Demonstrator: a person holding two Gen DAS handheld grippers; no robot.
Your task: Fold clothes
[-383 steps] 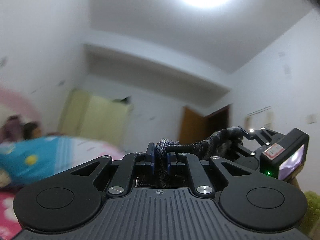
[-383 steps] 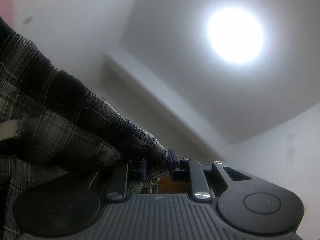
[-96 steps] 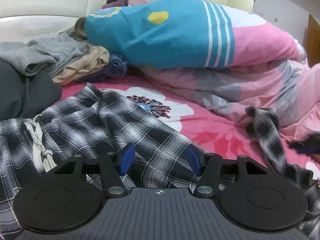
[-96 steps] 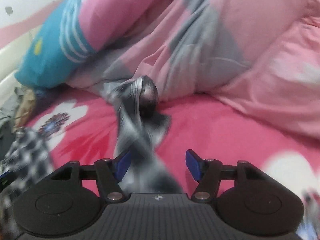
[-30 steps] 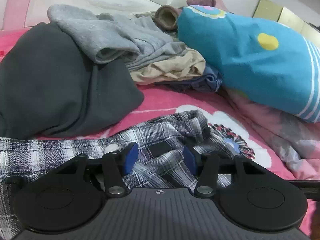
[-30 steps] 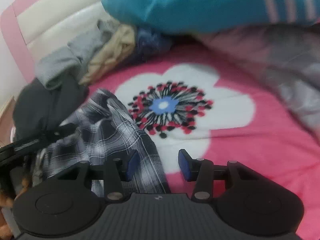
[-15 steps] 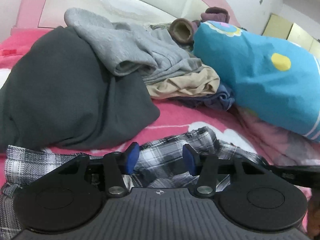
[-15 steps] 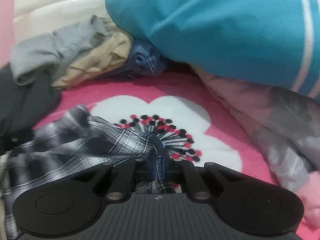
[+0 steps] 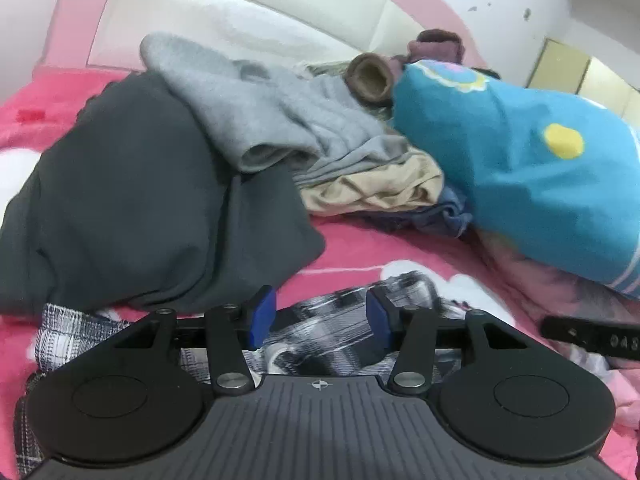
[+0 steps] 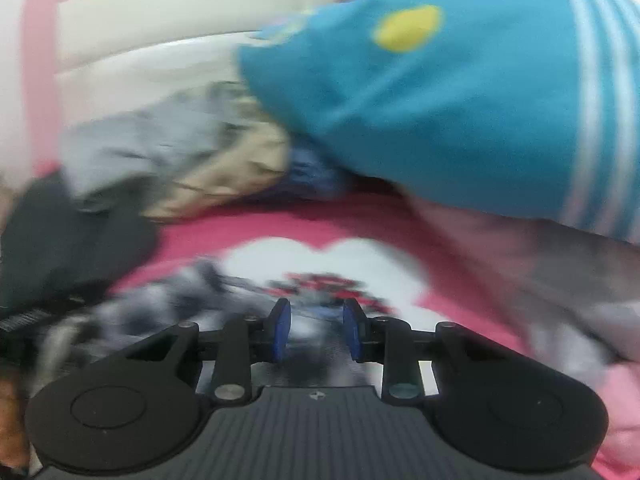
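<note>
The bed point(image 9: 360, 252) fills both views, covered in a pink sheet printed with a white flower, with a cream and pink headboard point(image 9: 248, 12) behind it. At 2 o'clock in the left wrist view lies a big blue pillow point(image 9: 520, 184) with a yellow dot and white stripes. At 9 o'clock sits a dark grey garment point(image 9: 132, 216), and a light grey sweater point(image 9: 256, 120) is draped over its upper edge toward 12 o'clock. A beige cloth point(image 9: 380, 188) is bunched between the sweater and the pillow, with a blue cloth point(image 9: 440, 220) tucked just below it.

The plaid shirt point(image 9: 340, 332) lies crumpled on the sheet at 6 o'clock, running from the left edge under both tools. The left gripper point(image 9: 320, 318) hangs just over it with its fingers spread wide and nothing between them. The right wrist view is blurred; there the right gripper point(image 10: 316, 330) sits low over the shirt point(image 10: 192, 300) at the edge of the flower print, its fingers parted by a moderate gap and holding nothing. A black bar of the right tool shows at 4 o'clock in the left view.
</note>
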